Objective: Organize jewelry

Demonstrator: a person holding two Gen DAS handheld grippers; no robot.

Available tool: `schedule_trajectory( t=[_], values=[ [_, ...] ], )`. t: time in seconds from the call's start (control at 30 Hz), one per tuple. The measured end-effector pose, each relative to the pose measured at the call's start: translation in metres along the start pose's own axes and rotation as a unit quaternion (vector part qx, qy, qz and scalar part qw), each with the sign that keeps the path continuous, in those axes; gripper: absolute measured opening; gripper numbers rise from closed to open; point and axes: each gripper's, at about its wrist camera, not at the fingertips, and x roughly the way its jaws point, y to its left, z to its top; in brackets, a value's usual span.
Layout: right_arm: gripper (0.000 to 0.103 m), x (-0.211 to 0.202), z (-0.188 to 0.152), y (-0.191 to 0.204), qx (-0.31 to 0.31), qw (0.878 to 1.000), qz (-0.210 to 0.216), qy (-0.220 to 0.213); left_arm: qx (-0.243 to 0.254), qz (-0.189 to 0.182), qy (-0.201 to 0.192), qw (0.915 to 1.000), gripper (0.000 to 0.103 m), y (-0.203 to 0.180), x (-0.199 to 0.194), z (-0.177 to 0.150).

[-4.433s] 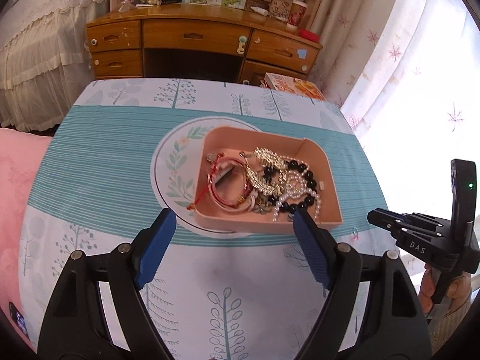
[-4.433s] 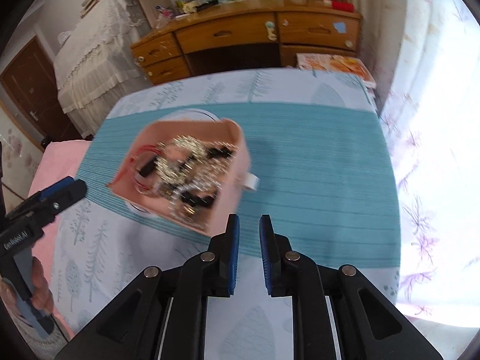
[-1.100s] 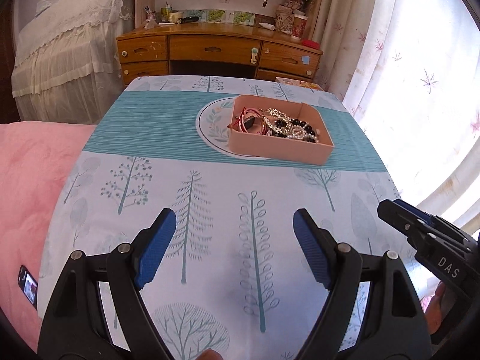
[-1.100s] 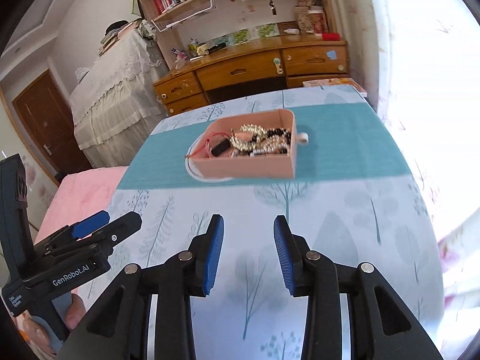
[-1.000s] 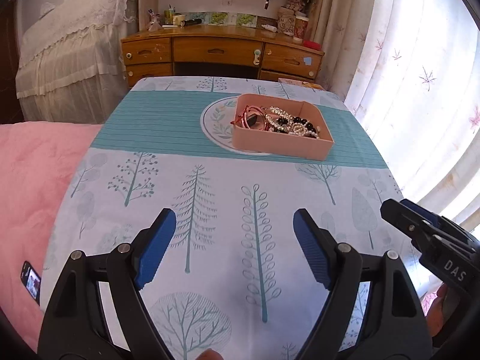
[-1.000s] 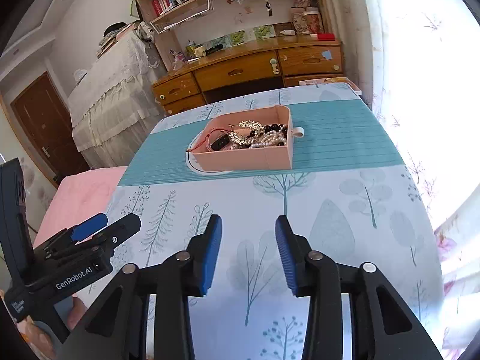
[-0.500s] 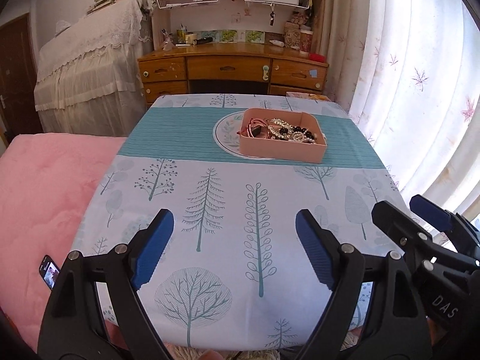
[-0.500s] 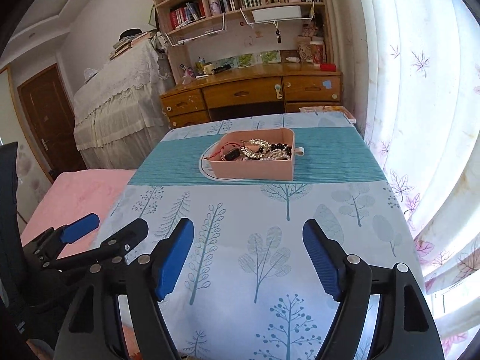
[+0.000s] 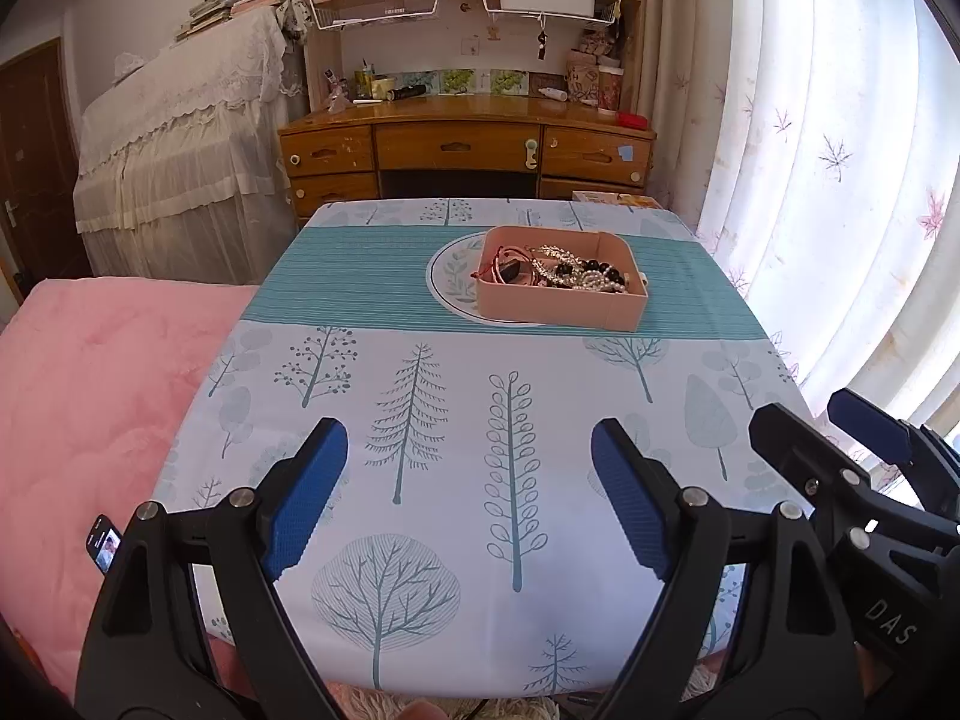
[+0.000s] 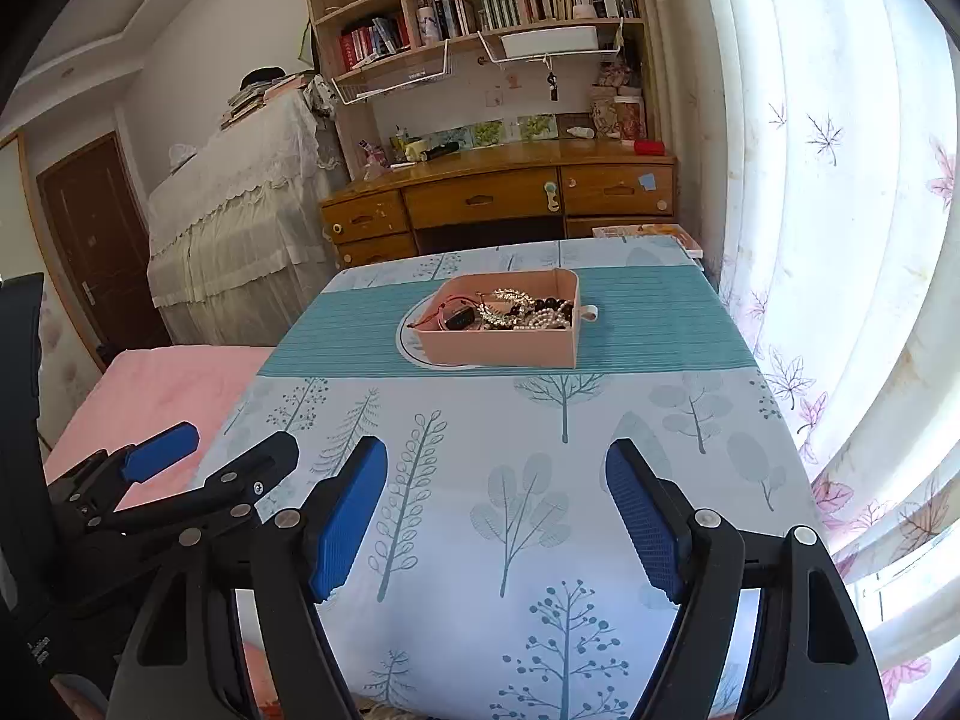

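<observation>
A pink box [image 9: 561, 309] [image 10: 498, 354] stands on the teal stripe at the far side of the table [image 9: 468, 420], on a printed round motif. Inside lie jewelry pieces [image 9: 564, 270] [image 10: 510, 312]: red cords, a gold piece, black beads, pearls. My left gripper [image 9: 468, 480] hovers open over the near table edge, nothing between its blue pads. My right gripper [image 10: 498, 498] is open too, empty, and also far short of the box. Each gripper appears in the other's view, the right one [image 9: 840, 450] at right, the left one [image 10: 210, 456] at left.
A pink blanket [image 9: 90, 408] lies left of the table. Behind the table stand a wooden desk [image 9: 468, 150] with drawers, bookshelves above it, and a lace-covered piece [image 9: 186, 144]. White curtains [image 9: 810, 150] hang along the right. A small white loop [image 10: 589, 315] lies beside the box.
Both grippers have drawn back and up from the box, which now looks smaller and farther. The right gripper's jaws went from narrow to wide apart; the left stayed wide.
</observation>
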Motion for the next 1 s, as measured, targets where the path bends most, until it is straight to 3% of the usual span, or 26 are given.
schedule_trajectory(
  t=[1.0],
  values=[
    [0.077, 0.006, 0.004, 0.001, 0.0, 1.0, 0.003, 0.005, -0.002, -0.001, 0.012, 0.9999, 0.082, 0.007, 0.011, 0.002]
  ],
)
